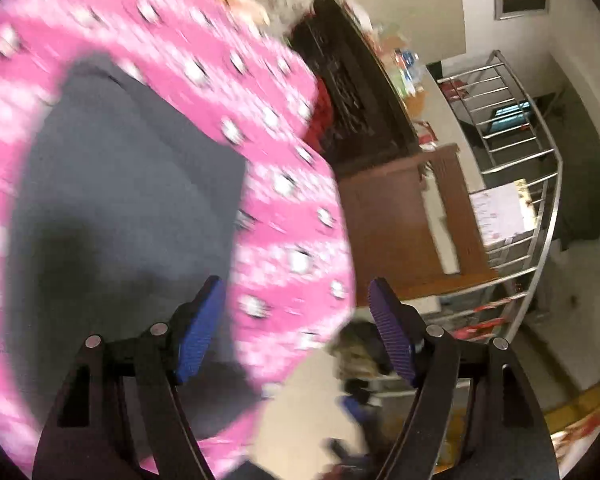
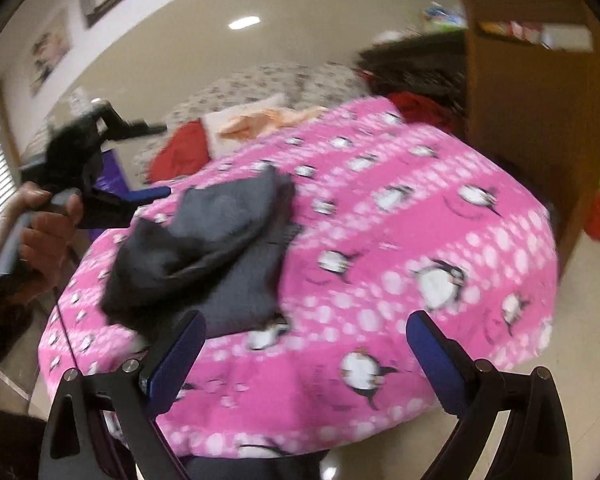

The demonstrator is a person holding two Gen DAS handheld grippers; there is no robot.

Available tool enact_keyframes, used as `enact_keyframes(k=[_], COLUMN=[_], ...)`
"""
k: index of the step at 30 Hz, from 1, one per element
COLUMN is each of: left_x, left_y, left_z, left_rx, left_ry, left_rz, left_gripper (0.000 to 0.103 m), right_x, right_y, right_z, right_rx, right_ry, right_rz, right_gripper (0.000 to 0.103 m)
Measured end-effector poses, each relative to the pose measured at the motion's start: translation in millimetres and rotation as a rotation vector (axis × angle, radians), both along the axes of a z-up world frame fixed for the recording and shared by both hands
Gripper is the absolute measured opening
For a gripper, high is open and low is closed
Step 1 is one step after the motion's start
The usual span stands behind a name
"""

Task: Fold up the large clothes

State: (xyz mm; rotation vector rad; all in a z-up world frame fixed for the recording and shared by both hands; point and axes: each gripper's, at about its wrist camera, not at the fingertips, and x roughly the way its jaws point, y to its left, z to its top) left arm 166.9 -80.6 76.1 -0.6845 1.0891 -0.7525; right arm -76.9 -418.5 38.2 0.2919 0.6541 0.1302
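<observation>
A dark grey garment (image 2: 204, 248) lies bunched and partly folded on a pink penguin-print blanket (image 2: 400, 240) over a bed. In the left wrist view the grey garment (image 1: 120, 208) lies flat below the camera on the pink blanket (image 1: 292, 216). My left gripper (image 1: 296, 300) is open and empty above the blanket's edge; it also shows in the right wrist view (image 2: 140, 196), held in a hand left of the garment. My right gripper (image 2: 304, 332) is open and empty, above the blanket's near edge, just right of the garment.
A wooden cabinet (image 2: 532, 128) stands right of the bed. Red cloth (image 2: 180, 152), a peach cloth (image 2: 268, 118) and pillows lie at the bed's far end. A metal rack (image 1: 516, 184) and a brown desk (image 1: 400, 220) stand beside the bed.
</observation>
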Motion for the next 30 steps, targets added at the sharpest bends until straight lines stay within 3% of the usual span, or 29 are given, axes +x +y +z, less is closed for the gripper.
enact_keyframes(k=[2, 5, 7, 9, 12, 14, 16, 20, 21, 22, 23, 24, 26, 29, 30], left_x=[-4.4, -16.5, -29.7, -44.6, -67.4, -77.8, -81.6, -78.8, -76.1, -71.9, -68.9, -68.0, -67.3, -73.2, -75.2], left_y=[34.7, 77.0, 90.3, 94.3, 94.2, 80.8, 59.9, 32.2, 32.5, 34.9, 35.3, 36.2, 38.2, 50.7, 54.3], left_z=[-5.4, -28.7, -52.1, -77.2, -89.4, -92.3, -97.9, -102.1, -105.2, -111.7, -115.6, -117.5, -116.6, -105.8, -101.9], left_rx=[0.119, 0.363, 0.417, 0.413, 0.344, 0.324, 0.292, 0.301, 0.288, 0.268, 0.247, 0.239, 0.231, 0.156, 0.12], left_ry=[-0.051, -0.125, -0.11, -0.071, -0.085, -0.105, -0.101, -0.12, -0.109, -0.087, -0.068, -0.065, -0.062, -0.068, -0.067], left_rz=[0.048, 0.14, 0.16, 0.161, 0.189, 0.173, 0.1, 0.033, 0.031, 0.026, 0.022, 0.025, 0.035, 0.068, 0.08], left_gripper=[0.073, 0.073, 0.073, 0.073, 0.073, 0.074, 0.074, 0.074, 0.076, 0.076, 0.076, 0.076, 0.076, 0.076, 0.079], right_x=[0.7, 14.5, 33.0, 51.4, 84.6, 101.9, 111.2, 133.4, 137.8, 141.7, 148.8, 155.9, 168.6, 189.6, 198.0], right_y=[14.4, 38.5, 54.6, 68.9, 90.1, 102.0, 108.1, 107.7, 103.9, 101.1, 99.7, 97.9, 98.9, 113.9, 123.6], right_z=[4.4, 2.9, -2.0, -5.6, -21.1, -35.1, -40.2, -61.6, -68.5, -73.1, -78.0, -80.4, -82.6, -48.3, -20.2], right_rx=[0.064, 0.131, 0.233, 0.356, 0.587, 0.696, 0.747, 0.738, 0.733, 0.735, 0.735, 0.723, 0.678, 0.423, 0.292], right_ry=[-0.031, -0.035, -0.014, -0.003, 0.084, 0.157, 0.182, 0.279, 0.297, 0.31, 0.326, 0.334, 0.359, 0.294, 0.225], right_rz=[0.092, 0.155, 0.188, 0.211, 0.202, 0.157, 0.126, 0.013, -0.026, -0.043, -0.041, -0.038, 0.002, 0.148, 0.217], right_gripper=[0.099, 0.099, 0.099, 0.099, 0.099, 0.099, 0.099, 0.1, 0.094, 0.086, 0.061, 0.044, 0.026, 0.02, 0.02])
